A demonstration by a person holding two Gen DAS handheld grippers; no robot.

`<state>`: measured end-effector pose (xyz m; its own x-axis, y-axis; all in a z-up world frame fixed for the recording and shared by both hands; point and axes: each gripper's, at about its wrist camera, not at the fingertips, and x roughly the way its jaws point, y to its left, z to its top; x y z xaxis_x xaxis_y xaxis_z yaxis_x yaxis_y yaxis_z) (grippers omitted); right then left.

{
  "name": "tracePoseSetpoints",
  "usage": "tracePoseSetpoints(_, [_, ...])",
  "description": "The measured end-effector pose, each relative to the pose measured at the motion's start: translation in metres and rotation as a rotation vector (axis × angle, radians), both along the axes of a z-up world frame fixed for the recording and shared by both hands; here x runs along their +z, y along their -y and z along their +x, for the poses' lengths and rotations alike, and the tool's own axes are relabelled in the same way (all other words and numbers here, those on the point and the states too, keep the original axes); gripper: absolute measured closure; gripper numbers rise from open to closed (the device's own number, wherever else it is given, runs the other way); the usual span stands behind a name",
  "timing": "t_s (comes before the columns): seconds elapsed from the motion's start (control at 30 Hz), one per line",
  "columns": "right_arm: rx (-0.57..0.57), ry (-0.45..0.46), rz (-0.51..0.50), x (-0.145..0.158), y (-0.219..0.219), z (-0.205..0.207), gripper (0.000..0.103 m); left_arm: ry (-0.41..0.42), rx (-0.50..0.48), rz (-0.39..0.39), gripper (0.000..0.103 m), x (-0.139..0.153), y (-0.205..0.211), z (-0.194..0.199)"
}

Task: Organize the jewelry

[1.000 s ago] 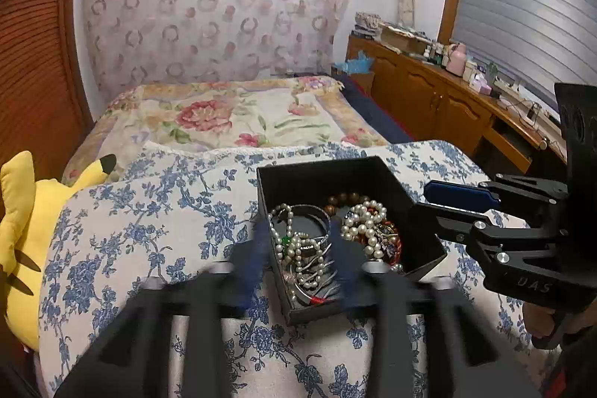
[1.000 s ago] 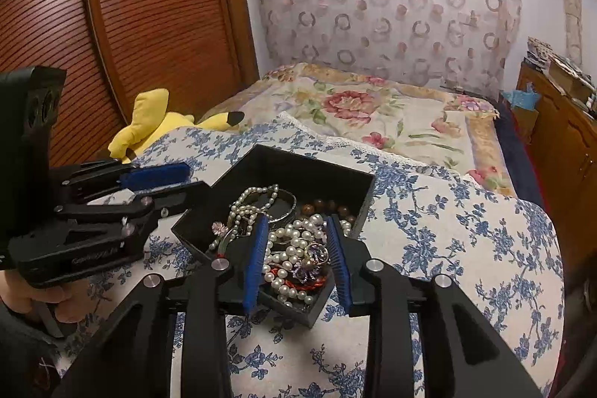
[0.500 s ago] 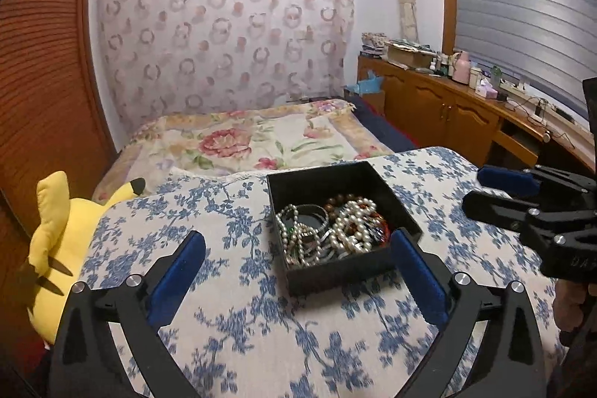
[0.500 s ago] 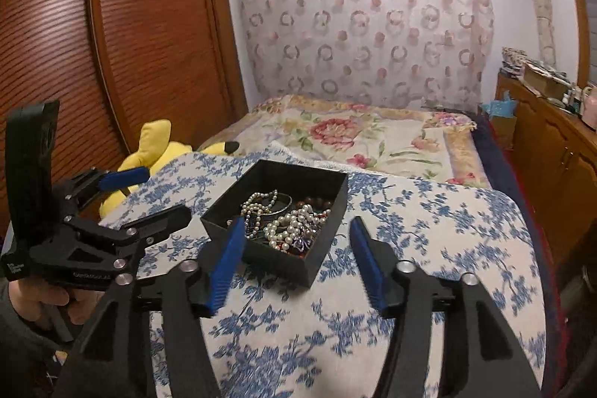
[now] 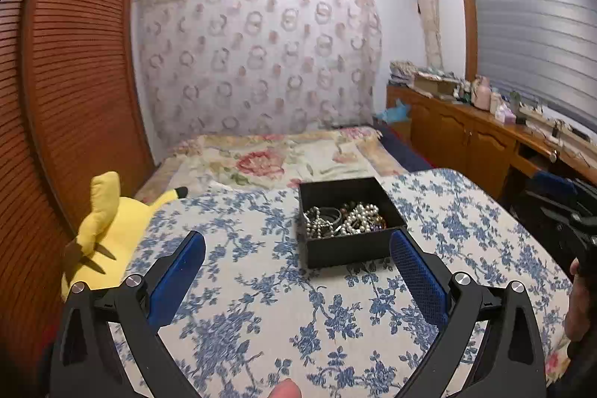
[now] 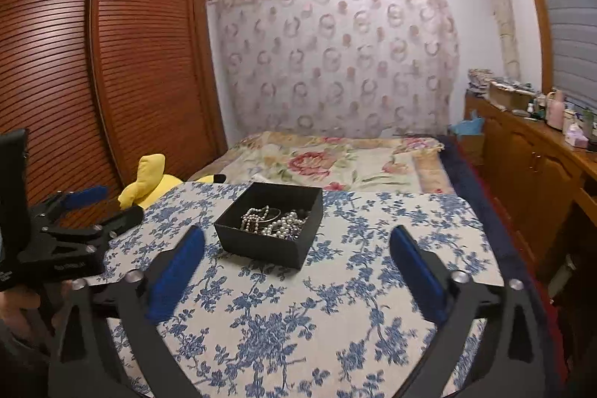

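Note:
A black open box (image 5: 350,248) (image 6: 261,247) sits on the blue-flowered tablecloth (image 5: 261,304) (image 6: 335,286). It holds a tangle of pearl strands, bangles and beads (image 5: 345,219) (image 6: 276,221). My left gripper (image 5: 296,243) is wide open and empty, held back from the box's near side. My right gripper (image 6: 296,237) is also wide open and empty, back from the box. The left gripper shows at the left edge of the right wrist view (image 6: 89,207); the right gripper shows at the right edge of the left wrist view (image 5: 559,196).
A yellow plush toy (image 5: 112,230) (image 6: 149,181) lies at the table's left edge. A bed with a floral cover (image 5: 280,155) (image 6: 335,159) lies beyond the table. A wooden louvred wardrobe (image 6: 93,81) stands left; a wooden sideboard (image 5: 485,137) with clutter stands right.
Both grippers have opened wide and pulled back and up from the jewelry box. The box now looks smaller and farther away in both views.

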<state>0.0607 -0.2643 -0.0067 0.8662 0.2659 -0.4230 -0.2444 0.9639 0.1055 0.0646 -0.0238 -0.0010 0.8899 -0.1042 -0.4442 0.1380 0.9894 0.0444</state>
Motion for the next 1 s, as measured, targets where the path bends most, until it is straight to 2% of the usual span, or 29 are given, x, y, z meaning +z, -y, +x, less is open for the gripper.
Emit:
tracePoseSetpoints(0.3, [-0.102, -0.006, -0.007, -0.003, 0.005, -0.028, 0.002, -0.009, 0.013, -0.054, 0.007, 0.004, -0.014, -0.023])
tracePoseSetpoints(1.0, [-0.115, -0.009, -0.029, -0.009, 0.000, -0.032, 0.002, -0.021, 0.001, -0.049, 0.007, -0.006, -0.014, -0.029])
